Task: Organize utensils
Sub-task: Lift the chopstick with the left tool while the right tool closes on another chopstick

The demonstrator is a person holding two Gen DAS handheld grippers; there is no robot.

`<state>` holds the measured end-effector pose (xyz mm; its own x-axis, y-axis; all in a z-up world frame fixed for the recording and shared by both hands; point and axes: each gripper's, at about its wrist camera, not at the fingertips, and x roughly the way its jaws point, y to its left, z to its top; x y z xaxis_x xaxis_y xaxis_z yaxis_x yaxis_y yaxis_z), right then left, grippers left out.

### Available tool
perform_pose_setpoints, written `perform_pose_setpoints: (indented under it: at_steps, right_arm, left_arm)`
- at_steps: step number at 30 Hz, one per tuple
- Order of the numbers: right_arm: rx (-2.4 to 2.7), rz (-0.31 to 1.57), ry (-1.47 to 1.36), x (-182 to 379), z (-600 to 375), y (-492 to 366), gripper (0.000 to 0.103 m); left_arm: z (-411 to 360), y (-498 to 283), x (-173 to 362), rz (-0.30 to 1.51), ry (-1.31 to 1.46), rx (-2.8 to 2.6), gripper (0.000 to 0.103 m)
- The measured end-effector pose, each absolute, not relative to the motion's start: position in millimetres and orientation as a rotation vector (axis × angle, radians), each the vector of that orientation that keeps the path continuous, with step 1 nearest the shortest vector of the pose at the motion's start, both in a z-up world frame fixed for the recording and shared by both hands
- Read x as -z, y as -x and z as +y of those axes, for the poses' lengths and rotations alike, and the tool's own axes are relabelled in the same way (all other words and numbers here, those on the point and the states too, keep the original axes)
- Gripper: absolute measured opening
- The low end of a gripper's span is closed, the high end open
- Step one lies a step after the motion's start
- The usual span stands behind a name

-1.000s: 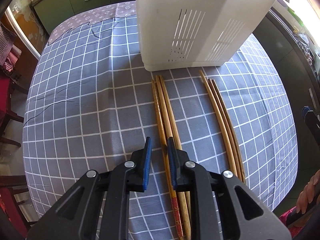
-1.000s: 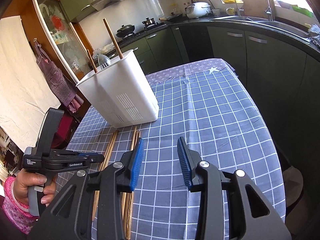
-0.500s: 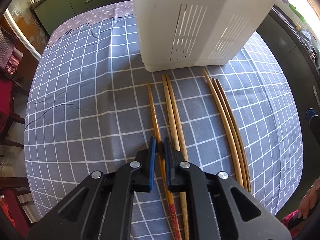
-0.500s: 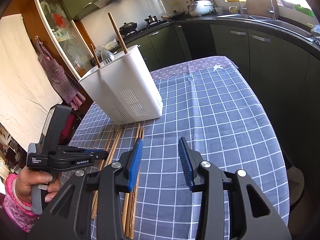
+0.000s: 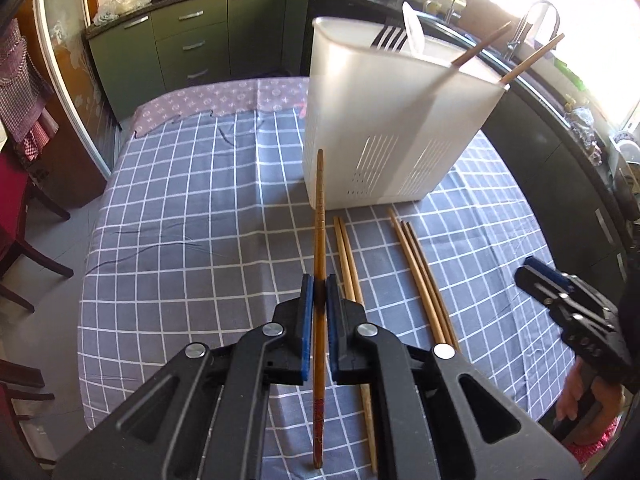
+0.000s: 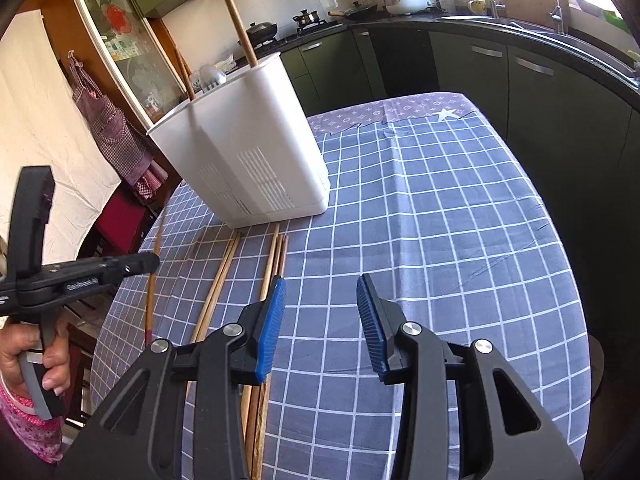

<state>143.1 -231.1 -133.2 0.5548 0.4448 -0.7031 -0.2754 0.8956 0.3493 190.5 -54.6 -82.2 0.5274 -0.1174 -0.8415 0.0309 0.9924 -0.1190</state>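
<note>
My left gripper [image 5: 319, 294] is shut on a dark brown chopstick [image 5: 319, 208] with a red end and holds it lifted off the table, its tip toward the white utensil holder [image 5: 384, 132]. The holder has a fork, a white spoon and two chopsticks standing in it. Two pale chopsticks [image 5: 347, 256] and a group of three [image 5: 420, 272] lie on the checked cloth to the right. My right gripper [image 6: 320, 312] is open and empty above the cloth, with the lying chopsticks [image 6: 224, 276] to its left. The left gripper [image 6: 144, 262] with its chopstick [image 6: 151, 296] shows there too.
The table has a grey-blue checked cloth [image 5: 180, 216] with a purple patterned strip at the far end. Red chairs [image 5: 16, 216] stand at the left edge. Dark green kitchen cabinets [image 5: 192, 44] run behind and to the right of the table [image 6: 560, 80].
My left gripper closed on the dark chopstick, pulled it away from the other two and lifted it off the cloth, tilting up to face the holder. The right gripper barely moved.
</note>
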Motion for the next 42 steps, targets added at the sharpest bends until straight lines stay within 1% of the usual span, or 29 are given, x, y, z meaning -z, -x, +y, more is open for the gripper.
perform_pose_setpoints:
  at_steps: [4,7,9,11,14,22,33,39,40,41,42]
  right_arm:
    - [-0.449,0.939,-0.126,146,-205,-159,0.037]
    - [-0.428,0.964,-0.047,157,-188,-165,0.031]
    - [-0.421,0.974,-0.013,163,-179,-167,0.029]
    - [-0.422,0.977,0.011,166,-172,-167,0.025]
    - [-0.419,0.982,0.035,169,-166,-168,0.023]
    - [-0.415,0.99,0.073,168,-154,-167,0.023]
    - [-0.382,1.006,0.115,170,-153,-166,0.023]
    - [-0.379,1.007,0.16,174,-136,-170,0.022]
    - [-0.38,1.004,0.161,175,-135,-171,0.019]
    - [-0.385,1.005,0.155,175,-135,-171,0.012]
    - [-0.386,1.004,0.153,175,-134,-172,0.008]
  left_arm:
    - [-53,-172,56,0.894,0.087,0.095,0.007]
    - [-52,-156,45,0.814,0.061,0.092,0.007]
    - [-52,-150,39,0.781,0.043,0.095,0.007]
    - [-51,-145,37,0.762,0.041,0.103,0.007]
    - [-50,-141,35,0.75,0.044,0.115,0.007]
    - [-45,-134,35,0.733,0.049,0.122,0.007]
    - [-42,-135,41,0.757,0.051,0.137,0.007]
    - [-42,-135,41,0.756,0.05,0.141,0.007]
    - [-42,-135,41,0.755,0.05,0.14,0.007]
    - [-42,-135,41,0.755,0.05,0.14,0.007]
    - [-42,-135,41,0.755,0.049,0.14,0.007]
